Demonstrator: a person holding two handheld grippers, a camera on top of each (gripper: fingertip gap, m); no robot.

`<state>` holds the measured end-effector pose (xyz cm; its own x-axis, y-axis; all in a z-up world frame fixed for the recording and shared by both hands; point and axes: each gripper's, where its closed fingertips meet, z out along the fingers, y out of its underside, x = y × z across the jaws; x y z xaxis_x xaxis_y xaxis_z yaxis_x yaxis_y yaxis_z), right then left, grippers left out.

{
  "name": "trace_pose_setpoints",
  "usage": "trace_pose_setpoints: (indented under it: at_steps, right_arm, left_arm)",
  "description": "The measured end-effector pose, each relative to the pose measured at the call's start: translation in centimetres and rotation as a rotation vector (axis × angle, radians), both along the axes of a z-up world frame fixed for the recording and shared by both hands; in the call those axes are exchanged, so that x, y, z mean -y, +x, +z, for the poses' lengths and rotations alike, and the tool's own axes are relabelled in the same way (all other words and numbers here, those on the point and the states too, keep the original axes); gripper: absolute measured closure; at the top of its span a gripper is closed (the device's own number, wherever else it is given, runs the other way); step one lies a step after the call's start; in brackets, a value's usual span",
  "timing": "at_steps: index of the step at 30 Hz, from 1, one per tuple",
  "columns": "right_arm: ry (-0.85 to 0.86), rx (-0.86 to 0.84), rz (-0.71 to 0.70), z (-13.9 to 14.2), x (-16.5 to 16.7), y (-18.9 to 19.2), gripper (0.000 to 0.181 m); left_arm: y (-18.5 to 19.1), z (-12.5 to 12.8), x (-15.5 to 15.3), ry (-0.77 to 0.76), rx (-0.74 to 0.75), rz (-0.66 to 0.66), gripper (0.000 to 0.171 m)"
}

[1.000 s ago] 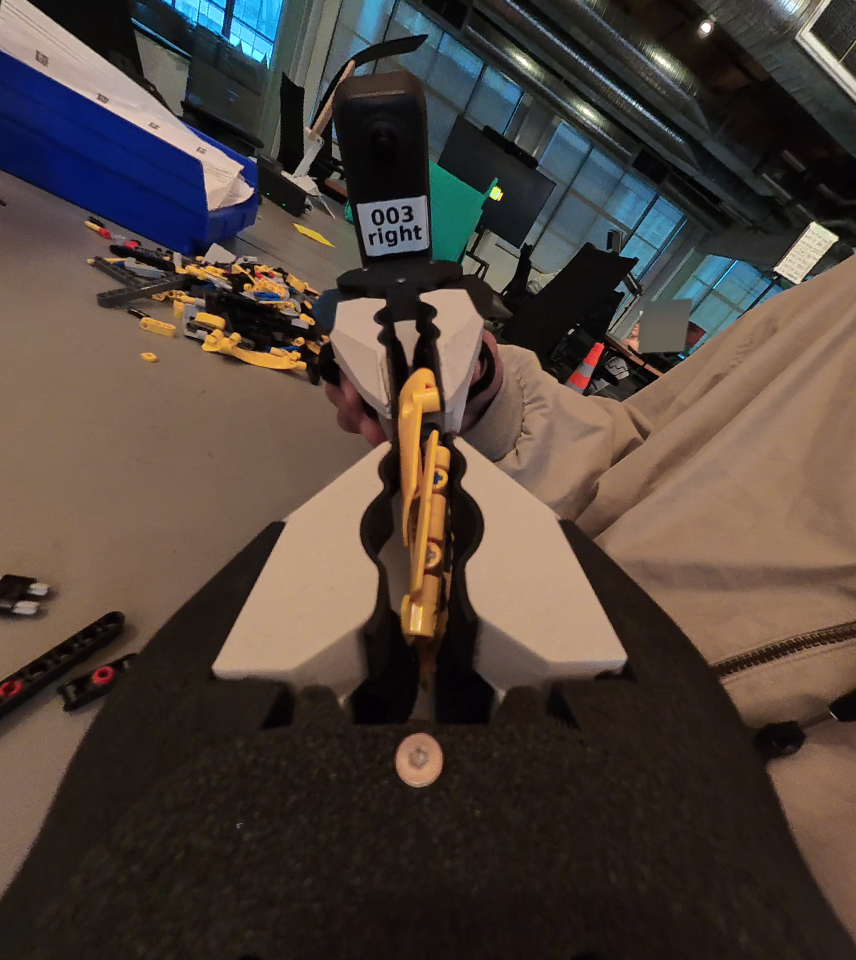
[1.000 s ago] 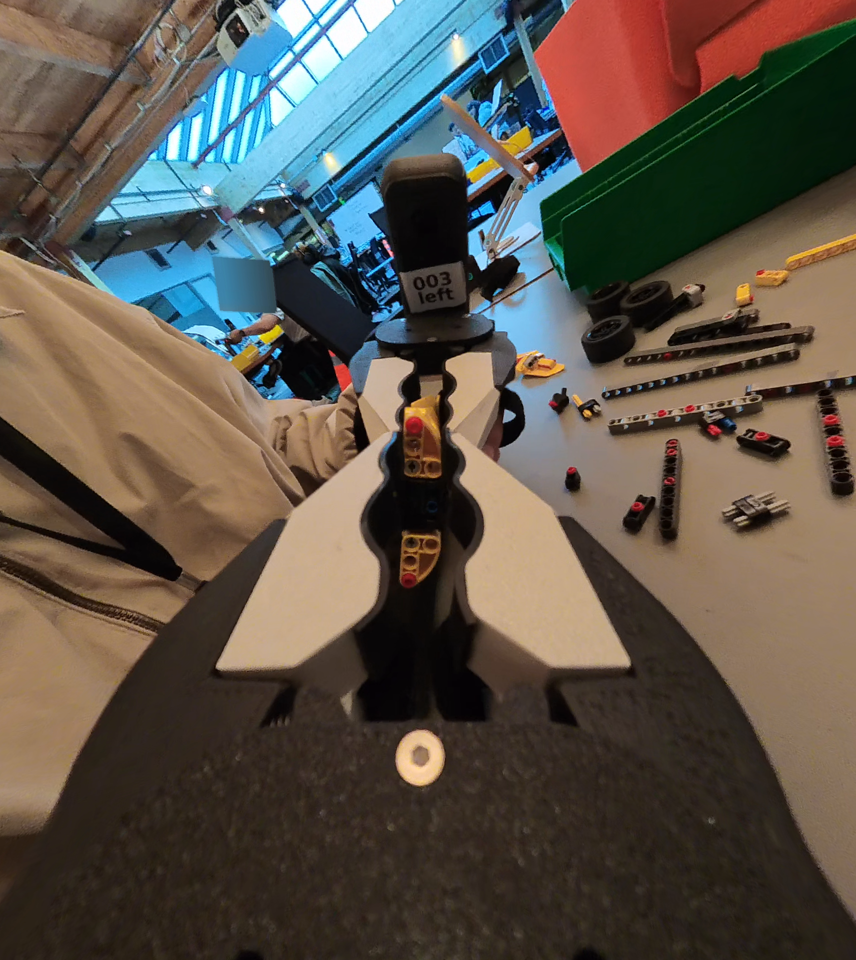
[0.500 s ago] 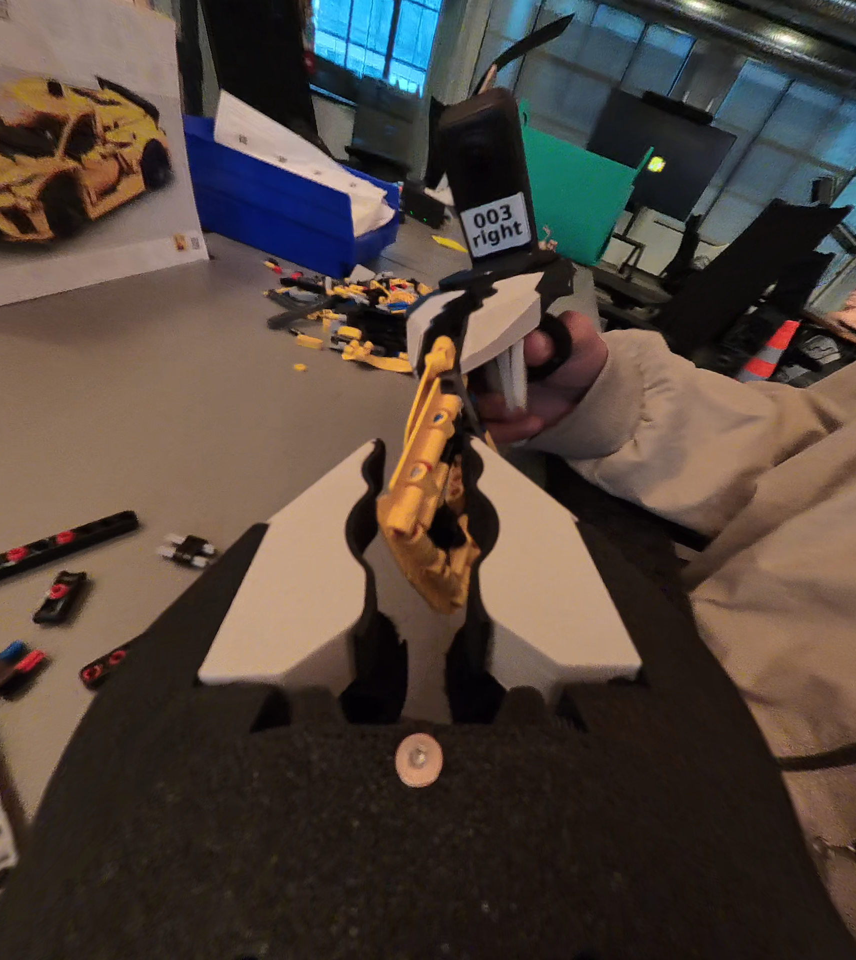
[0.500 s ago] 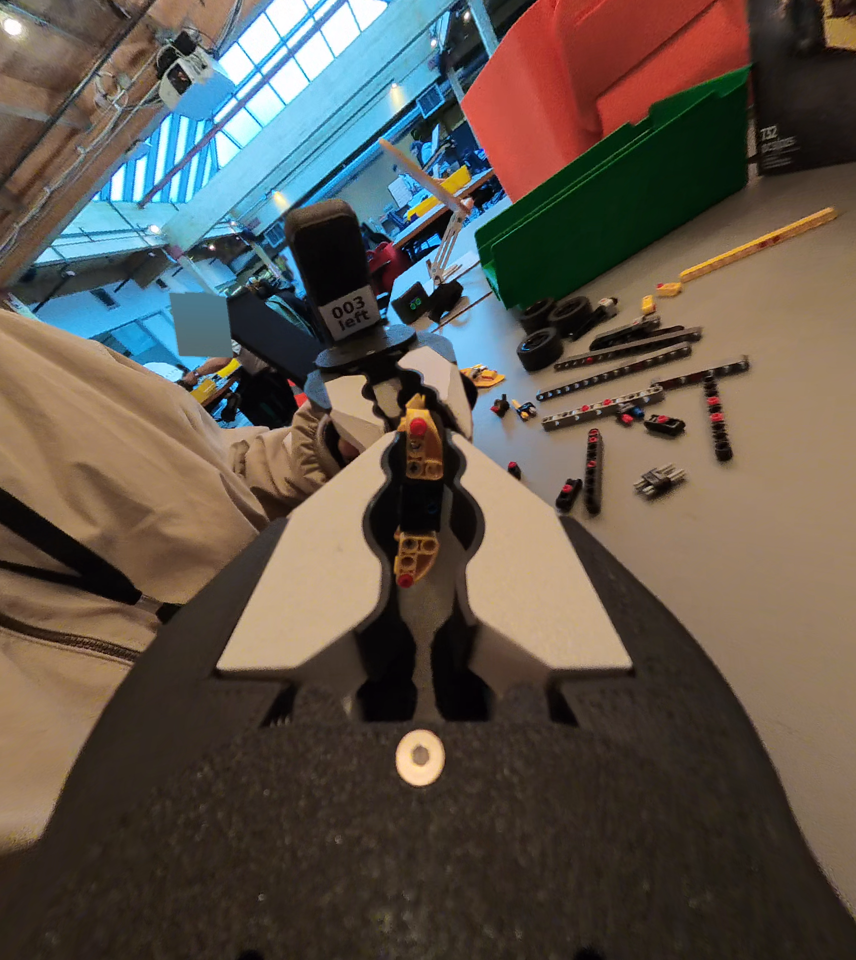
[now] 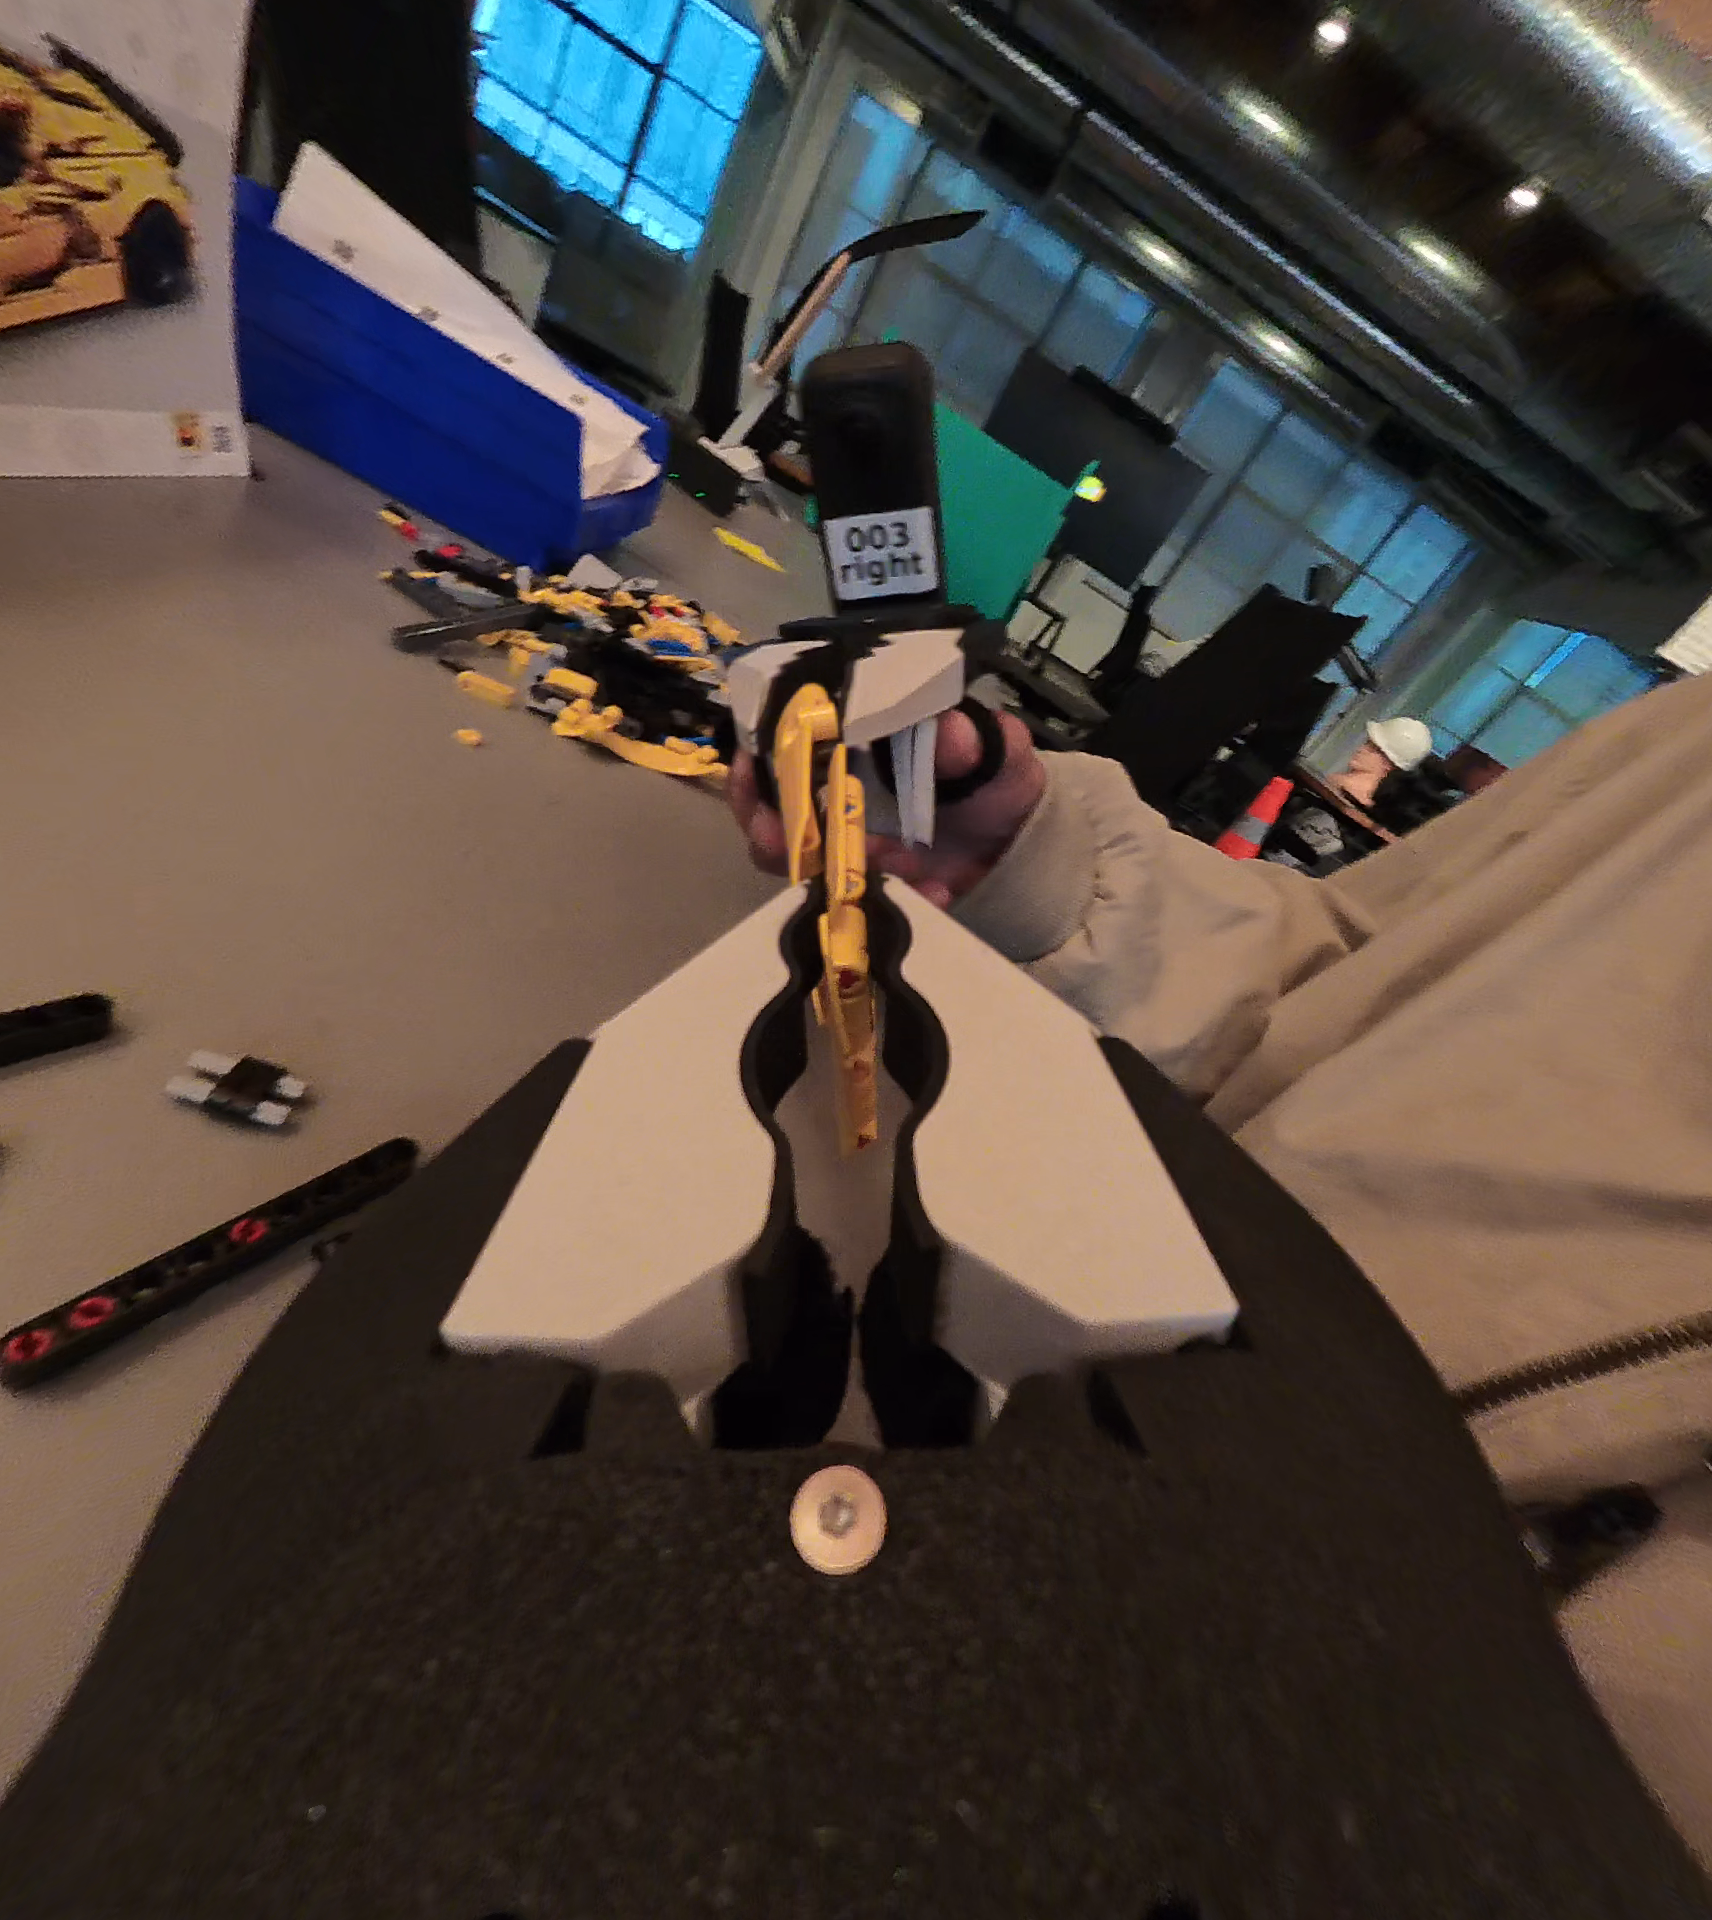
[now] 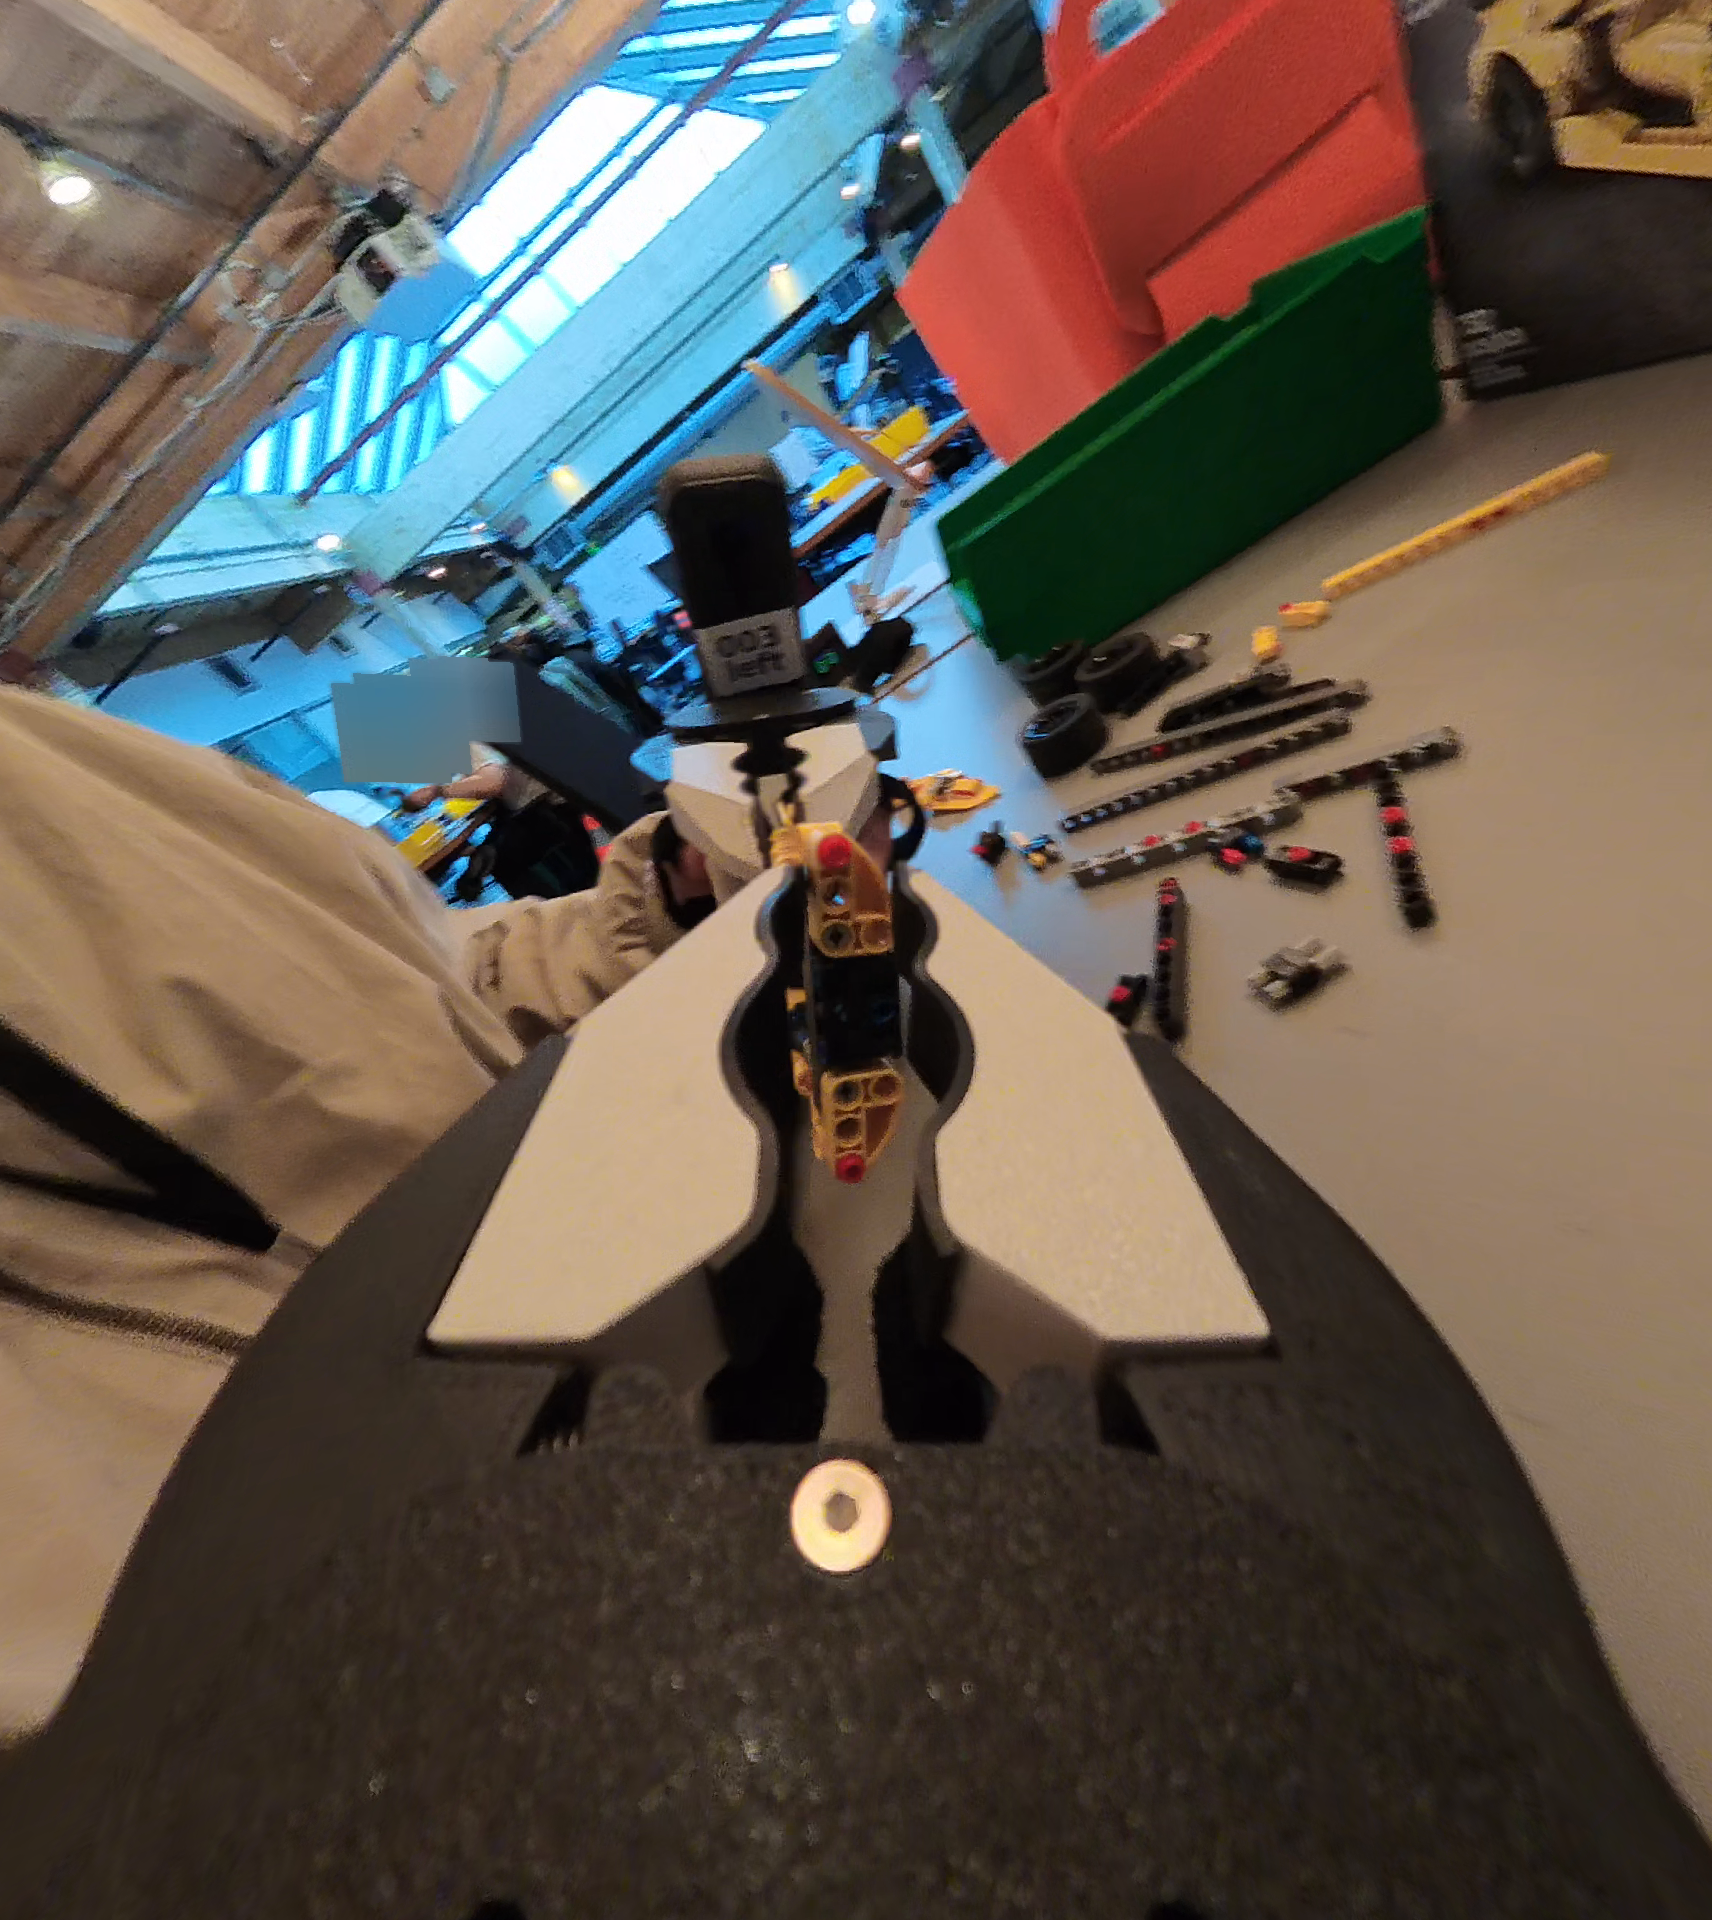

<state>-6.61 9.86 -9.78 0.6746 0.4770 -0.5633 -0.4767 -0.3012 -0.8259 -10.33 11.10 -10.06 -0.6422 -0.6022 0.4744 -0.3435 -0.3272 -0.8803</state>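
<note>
The left gripper (image 5: 836, 935) and the right gripper (image 6: 836, 904) face each other above the grey surface (image 5: 208, 831). Both have their fingers closed tight on the same yellow and black brick piece (image 5: 836, 966), one at each end. It is held up in the air between them, not touching the surface.

In the left wrist view the piece looks thin and long, seen from its edge. In the right wrist view its flat side shows, with round holes and red pins. Its middle is dark and hard to make out, and the fingers hide its sides.

A hand (image 5: 945, 821) in a tan sleeve (image 5: 1195, 935) holds the right gripper. Behind it lies a pile of yellow and black bricks (image 5: 603, 665) near a blue bin (image 5: 416, 416). Long black beams (image 6: 1236, 727), some black wheels (image 6: 1065, 732) and a green bin (image 6: 1195, 488) lie beside the left gripper. Both pictures are a bit blurry, and small bricks far off cannot be told apart.
</note>
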Motion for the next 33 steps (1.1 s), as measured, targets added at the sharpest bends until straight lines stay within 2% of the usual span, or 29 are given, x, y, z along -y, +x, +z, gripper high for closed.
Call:
trace_pose_setpoints:
  at_steps: [4,7,9,10,17,20,23,25,27,29,33]
  right_arm:
    - [-0.006,-0.017,0.146,-0.1,1.1,-1.6,0.15]
    - [0.038,-0.015,0.194,0.7,1.6,-2.3,0.156]
    - [0.023,0.012,0.224,0.2,1.6,-3.2,0.157]
    - [0.007,0.022,0.228,0.0,1.5,-3.4,0.165]
    - [-0.048,0.164,0.015,-1.5,-0.2,-0.9,0.164]
    - [-0.051,0.182,-0.015,-1.5,-0.4,-0.6,0.163]
    - [-0.046,0.093,0.034,-1.2,-0.2,-0.9,0.164]
    - [-0.046,-0.052,0.105,-0.6,0.1,-1.3,0.164]
    - [0.022,-0.098,0.135,0.8,0.5,-1.7,0.163]
    - [0.071,-0.151,0.177,1.9,1.1,-1.9,0.148]
    - [0.073,-0.234,0.215,2.4,1.7,-1.3,0.153]
  left_arm:
    - [-1.2,1.3,0.5,-0.072,0.052,-0.085,0.165]
    - [-1.4,1.3,0.6,-0.071,0.055,-0.099,0.165]
    - [-1.5,1.2,1.0,-0.06,0.05,-0.116,0.165]
    - [-1.4,1.0,1.2,-0.046,0.048,-0.114,0.165]
    - [0.3,-0.7,0.2,0.124,0.029,0.05,0.165]
    - [0.5,-0.9,0.1,0.157,0.039,0.073,0.164]
    - [0.2,-0.5,0.4,0.134,0.05,0.045,0.164]
    - [-0.1,0.0,0.5,0.064,0.045,0.003,0.165]
    - [-0.5,0.9,0.5,-0.023,0.05,-0.036,0.165]
    - [-0.7,1.5,0.2,-0.101,0.046,-0.056,0.165]
    - [-1.2,2.2,-0.1,-0.166,0.057,-0.084,0.165]
